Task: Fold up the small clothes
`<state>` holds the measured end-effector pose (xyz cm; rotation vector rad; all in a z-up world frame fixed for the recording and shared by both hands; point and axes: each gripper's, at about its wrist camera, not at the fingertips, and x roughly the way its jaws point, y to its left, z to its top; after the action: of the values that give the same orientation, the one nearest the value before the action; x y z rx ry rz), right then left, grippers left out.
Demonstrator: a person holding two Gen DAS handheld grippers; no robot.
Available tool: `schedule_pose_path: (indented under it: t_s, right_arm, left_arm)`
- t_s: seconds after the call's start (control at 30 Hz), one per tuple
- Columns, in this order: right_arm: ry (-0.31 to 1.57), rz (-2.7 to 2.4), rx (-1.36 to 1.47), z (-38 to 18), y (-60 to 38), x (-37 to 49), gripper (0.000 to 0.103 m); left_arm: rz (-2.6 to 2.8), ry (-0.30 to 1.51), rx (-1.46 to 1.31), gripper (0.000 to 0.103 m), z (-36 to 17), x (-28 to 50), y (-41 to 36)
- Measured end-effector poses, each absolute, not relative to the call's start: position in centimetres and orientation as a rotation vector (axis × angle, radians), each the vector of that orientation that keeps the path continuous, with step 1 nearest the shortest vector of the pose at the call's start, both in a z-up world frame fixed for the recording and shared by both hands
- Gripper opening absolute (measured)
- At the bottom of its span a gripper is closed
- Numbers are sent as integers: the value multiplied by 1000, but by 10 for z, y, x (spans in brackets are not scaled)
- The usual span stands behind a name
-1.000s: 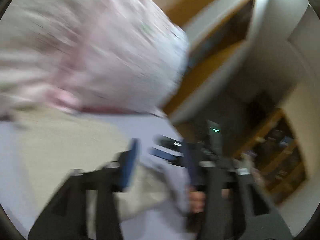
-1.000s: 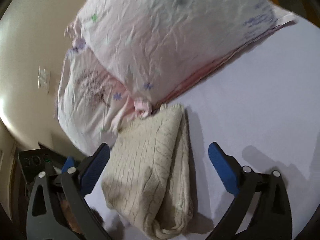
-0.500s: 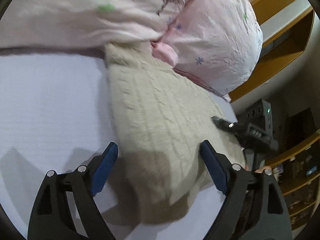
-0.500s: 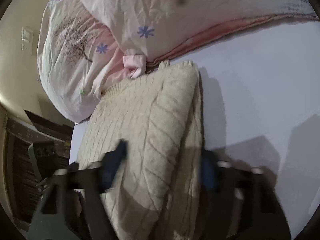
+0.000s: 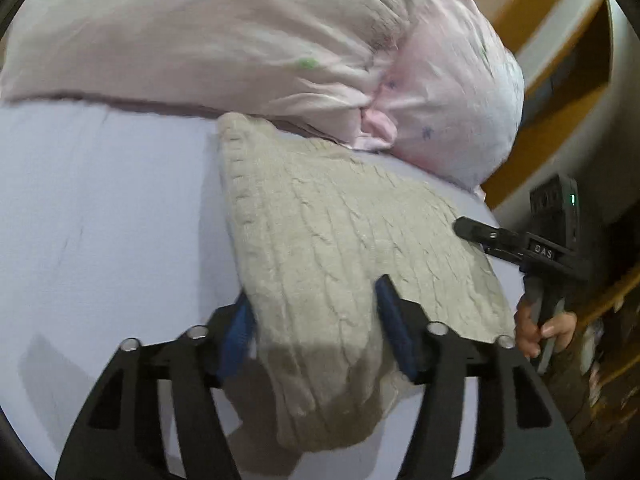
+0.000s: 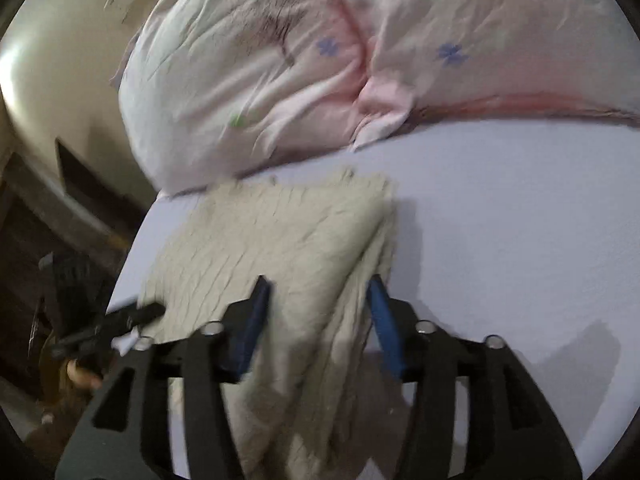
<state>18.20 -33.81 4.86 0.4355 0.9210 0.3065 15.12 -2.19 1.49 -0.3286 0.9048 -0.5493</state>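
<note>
Bed with a pale lilac sheet, filling most of both views and carrying everything else. Two pillows at its head, pale pink with small blue flower prints and a green mark: one long pillow and one rounder pillow, their corners meeting at a pink tab just behind the knitwear. One folded sweater, cream cable-knit, thick and layered, lying on the sheet near the bed's edge with its far ribbed corner touching the pillow seam; stacked layers showing along its side in the right wrist view, nearest end bunched and drooping between the gripper fingers. Two grippers, black frames with blue pads. Left gripper partly closed around the sweater's near end, blue pads pressed against the knit on either side, cloth bulging between them. Right gripper likewise narrowed on the sweater's near end from the other side, one pad on the top layer, the other at the folded edge, fabric hanging between; some motion blur there. White letters "DAS" readable on the side of the right gripper as seen from the left wrist view, a small green light above them on its black camera block. Person's right hand wrapped around that gripper's handle, off the bed's edge.
</note>
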Motion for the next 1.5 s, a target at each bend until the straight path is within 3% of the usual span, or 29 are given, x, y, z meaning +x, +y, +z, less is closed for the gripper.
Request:
schedule_pose_path:
  t_s: [0.07,0.1,0.13,0.3,0.37,0.4,0.43,0.47,0.5,0.67,0.87,1.5]
  right_arm:
    - [912,324,440,48,-333,182,67]
    - [928,324,415,43,-327,183,52]
    - [946,262,335,38,-317,188,16]
    - [935,138,310,27,-320,208,16]
    - [905,150,282,35,-315,186,24]
    - [890,146,260,41,-312,174,41]
    - [866,136,235,50,-309,151,79]
    - [839,125,222,57,-307,135,97]
    - [796,121,202,64,-302,115,101]
    - [773,109,134,67,-282,33,101]
    - [958,52,126,19,-245,47,101]
    - [1019,-95,21,-4,-215,61,101]
  left_arm:
    - [-526,872,-275,70,20,146,-28]
    - [-517,862,-245,71,21,146,-34]
    - [-508,856,-214,71,21,145,-38]
    - [-484,842,-202,71,20,144,-46]
    - [-463,805,-170,71,29,128,-41]
    - [-451,779,-136,73,36,113,-38]
    - [-433,763,-106,76,41,99,-36]
    - [-412,753,-83,88,43,89,-35]
    - [-369,739,-44,98,45,73,-34]
    - [-213,792,77,102,30,35,-44]
    - [-202,923,43,102,2,52,-60]
    - [-118,1035,91,102,-10,69,-78]
